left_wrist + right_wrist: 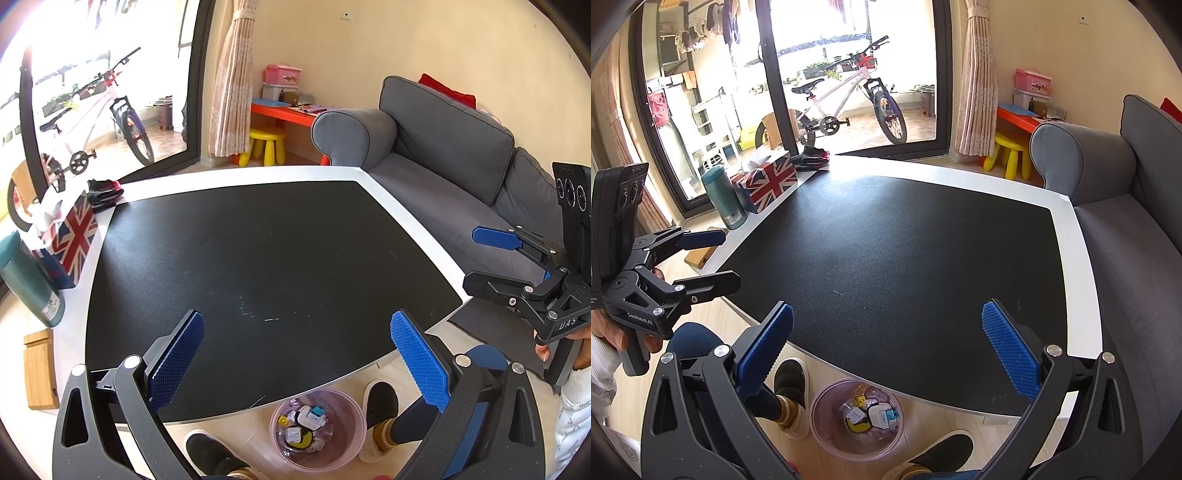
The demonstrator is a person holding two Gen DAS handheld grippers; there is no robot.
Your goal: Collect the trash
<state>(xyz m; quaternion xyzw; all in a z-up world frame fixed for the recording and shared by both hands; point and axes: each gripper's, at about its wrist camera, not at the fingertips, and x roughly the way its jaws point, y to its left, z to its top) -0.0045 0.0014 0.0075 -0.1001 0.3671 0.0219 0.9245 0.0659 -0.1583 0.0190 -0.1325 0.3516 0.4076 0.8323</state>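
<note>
A clear pink trash bin (317, 430) stands on the floor by the table's near edge, between the person's feet; it holds several small wrappers and packets (308, 424). It also shows in the right wrist view (856, 419). My left gripper (295, 365) is open and empty above the black mat (258, 240), near its front edge. My right gripper (886, 358) is open and empty over the same edge. Each gripper also shows in the other's view, the right one (480, 258) at the right and the left one (720, 258) at the left, both open.
A Union Jack tissue box (768, 181), a teal bottle (724, 197), a wooden block (38, 369) and dark gloves (812, 157) sit along the table's left side. A grey sofa (443, 155) stands to the right. The person's shoes (380, 406) flank the bin.
</note>
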